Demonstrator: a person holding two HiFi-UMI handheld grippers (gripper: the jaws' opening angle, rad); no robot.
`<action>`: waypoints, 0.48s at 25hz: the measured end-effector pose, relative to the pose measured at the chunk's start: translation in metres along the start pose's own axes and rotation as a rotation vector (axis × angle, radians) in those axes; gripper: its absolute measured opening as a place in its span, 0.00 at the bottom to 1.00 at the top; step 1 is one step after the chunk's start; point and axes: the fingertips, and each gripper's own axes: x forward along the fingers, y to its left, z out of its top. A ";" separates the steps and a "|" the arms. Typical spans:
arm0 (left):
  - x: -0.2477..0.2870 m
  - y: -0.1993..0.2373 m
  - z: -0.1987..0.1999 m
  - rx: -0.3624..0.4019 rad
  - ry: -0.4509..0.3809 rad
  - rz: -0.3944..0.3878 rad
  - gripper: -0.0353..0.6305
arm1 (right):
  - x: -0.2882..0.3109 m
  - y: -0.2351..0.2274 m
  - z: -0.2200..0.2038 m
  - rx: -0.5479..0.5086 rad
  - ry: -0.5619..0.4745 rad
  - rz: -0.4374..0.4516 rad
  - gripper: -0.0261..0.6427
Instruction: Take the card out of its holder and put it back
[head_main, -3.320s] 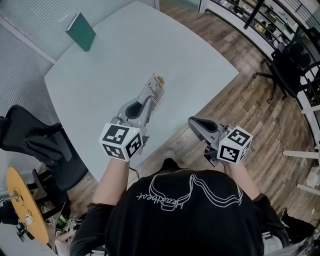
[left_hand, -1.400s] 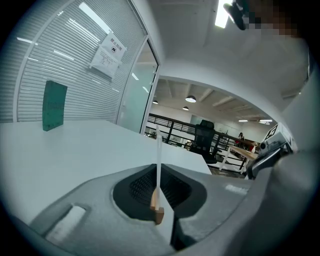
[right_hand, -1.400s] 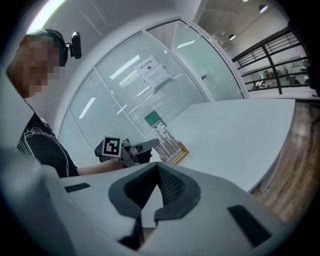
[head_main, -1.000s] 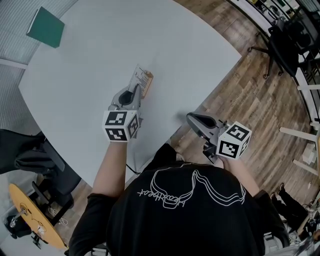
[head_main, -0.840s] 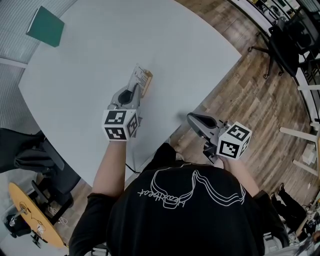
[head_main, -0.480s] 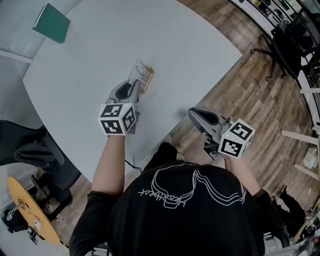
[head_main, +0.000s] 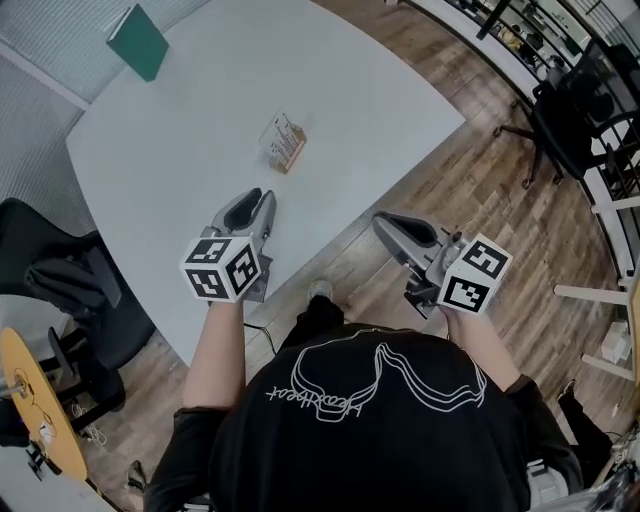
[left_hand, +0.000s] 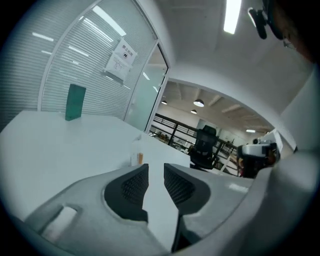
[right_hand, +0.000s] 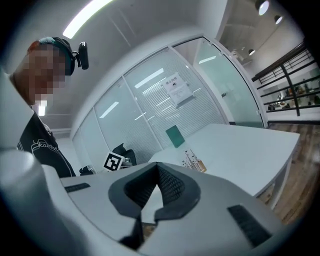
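Observation:
The card in its clear holder (head_main: 283, 142) lies on the white table (head_main: 190, 110), with an orange edge showing; it is small and far in the left gripper view (left_hand: 136, 156) and in the right gripper view (right_hand: 194, 161). My left gripper (head_main: 255, 203) hangs over the table's near edge, well short of the holder. Its jaws have just been opening and stand open (left_hand: 156, 172) with nothing between them. My right gripper (head_main: 393, 226) is off the table over the wooden floor, shut and empty (right_hand: 157, 169).
A green book (head_main: 138, 42) lies at the table's far left corner. A black chair (head_main: 60, 285) stands left of the table and an office chair (head_main: 565, 120) at the right. Wooden floor (head_main: 450, 200) lies under the right gripper.
The left gripper has let go of the card holder, drawn back toward the person and lifted, jaws parted. The holder stays on the table. The right gripper has risen a little.

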 end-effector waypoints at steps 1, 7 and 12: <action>-0.012 -0.014 -0.003 -0.028 -0.007 -0.029 0.18 | -0.005 0.010 -0.001 -0.010 0.002 0.013 0.05; -0.088 -0.090 -0.001 -0.108 -0.099 -0.115 0.18 | -0.033 0.063 -0.003 -0.060 0.032 0.070 0.05; -0.141 -0.145 0.007 -0.106 -0.202 -0.206 0.14 | -0.046 0.097 -0.011 -0.075 0.030 0.134 0.05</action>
